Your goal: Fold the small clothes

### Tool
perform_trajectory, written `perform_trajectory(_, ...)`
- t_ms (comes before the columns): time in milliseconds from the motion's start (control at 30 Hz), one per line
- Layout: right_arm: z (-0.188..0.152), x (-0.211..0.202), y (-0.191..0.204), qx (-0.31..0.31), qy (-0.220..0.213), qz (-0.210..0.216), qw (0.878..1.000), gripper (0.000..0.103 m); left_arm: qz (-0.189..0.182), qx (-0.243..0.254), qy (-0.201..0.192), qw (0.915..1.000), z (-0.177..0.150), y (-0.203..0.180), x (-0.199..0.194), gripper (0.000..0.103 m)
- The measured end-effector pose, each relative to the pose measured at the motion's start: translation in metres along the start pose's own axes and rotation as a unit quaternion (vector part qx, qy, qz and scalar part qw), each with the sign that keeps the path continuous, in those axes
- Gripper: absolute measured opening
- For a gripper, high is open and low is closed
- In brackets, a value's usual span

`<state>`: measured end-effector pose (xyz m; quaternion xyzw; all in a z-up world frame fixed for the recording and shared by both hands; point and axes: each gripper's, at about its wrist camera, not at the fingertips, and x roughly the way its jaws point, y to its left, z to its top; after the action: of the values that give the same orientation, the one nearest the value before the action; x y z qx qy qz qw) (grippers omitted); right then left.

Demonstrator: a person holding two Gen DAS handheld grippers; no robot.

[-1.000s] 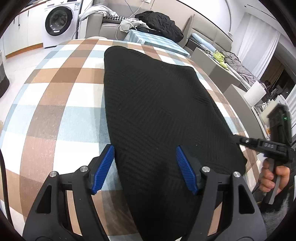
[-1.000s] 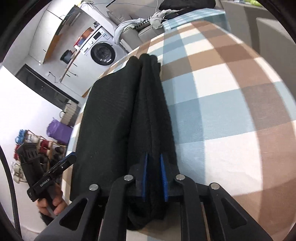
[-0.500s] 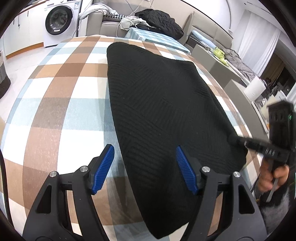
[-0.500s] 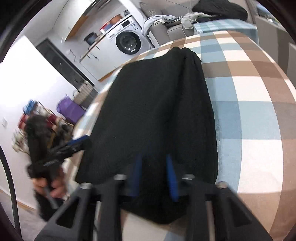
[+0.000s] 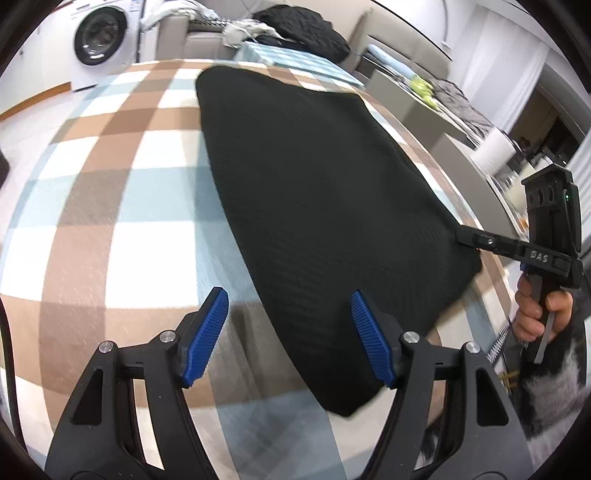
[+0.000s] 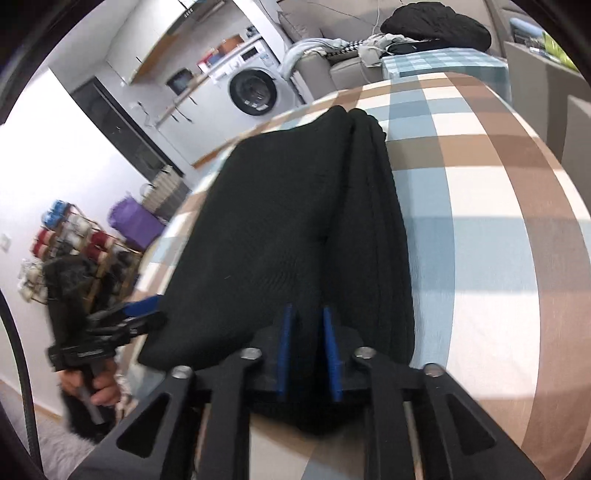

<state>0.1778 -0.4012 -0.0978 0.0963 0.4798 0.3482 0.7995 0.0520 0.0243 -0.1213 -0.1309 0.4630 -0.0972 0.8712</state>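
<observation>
A folded black knit garment lies lengthwise on a table covered with a checked cloth of brown, pale blue and white squares. In the left wrist view the left gripper hovers over the near end of the garment with its jaws wide apart and nothing between the blue ribbed pads; one pad sits over the bare checked cloth, the other over the black fabric, and whether either touches the surface I cannot tell. The right gripper has its jaws narrow, set around a thick fold at the near right corner of the garment; they have just been opening, a sliver of gap shows beside the pads, and the fabric between them looks loose instead of pinched. From the left wrist view the right gripper's tips meet the garment's edge, with a hand wrapped around its handle. A washing machine and a sofa piled with clothes stand beyond the table
</observation>
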Motion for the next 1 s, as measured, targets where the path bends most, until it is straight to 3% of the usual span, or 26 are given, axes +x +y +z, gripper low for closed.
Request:
perform_trajectory(133, -0.017, -0.015, -0.002, -0.016, 0.002, 0.02, 1.0, 0.037, -0.001, 0.023, 0.015, 0.9996, -0.013, -0.007, -0.004, 0.067)
perform_trajectory(233, -0.027, -0.017, 0.003, -0.042, 0.002, 0.009, 0.999, 0.037, 0.001, 0.033, 0.02, 0.9992, -0.019, -0.01, -0.005, 0.067)
perform_trajectory(300, -0.025, -0.013, 0.005, -0.055, -0.002, 0.009, 0.998, 0.023, 0.005, 0.034, 0.022, 0.9992, -0.021, -0.009, -0.004, 0.067)
perform_trajectory(333, -0.024, -0.011, 0.005, -0.059, -0.011, 0.019, 0.998, 0.009, 0.005, 0.032, 0.023, 0.9992, -0.022, -0.008, -0.003, 0.067)
perform_trajectory(467, -0.011, -0.011, -0.002, -0.045, -0.037, 0.021, 0.998, 0.004, 0.009, 0.036, 0.026, 0.999, -0.024, -0.008, -0.003, 0.067)
perform_trajectory(567, -0.008, -0.017, -0.01, -0.022, -0.04, -0.037, 0.998, 0.005, 0.012, 0.039, 0.028, 0.9988, -0.023, -0.008, -0.003, 0.067)
perform_trajectory(600, -0.011, -0.019, -0.014, -0.003, -0.035, -0.039, 0.999, 0.005, 0.011, 0.038, 0.028, 0.9988, -0.022, -0.007, -0.003, 0.067)
perform_trajectory(700, -0.027, -0.037, -0.023, 0.041, -0.04, -0.015, 0.998, 0.01, 0.01, 0.036, 0.028, 0.9989, -0.019, -0.007, -0.004, 0.067)
perform_trajectory(867, -0.053, -0.041, -0.019, 0.1, -0.036, 0.051, 0.993, 0.042, 0.0, 0.046, 0.031, 0.9985, -0.012, -0.008, 0.0, 0.067)
perform_trajectory(1000, -0.057, -0.019, -0.018, 0.14, -0.024, 0.068, 0.988, 0.042, -0.001, 0.056, 0.037, 0.9977, -0.008, -0.011, 0.007, 0.067)
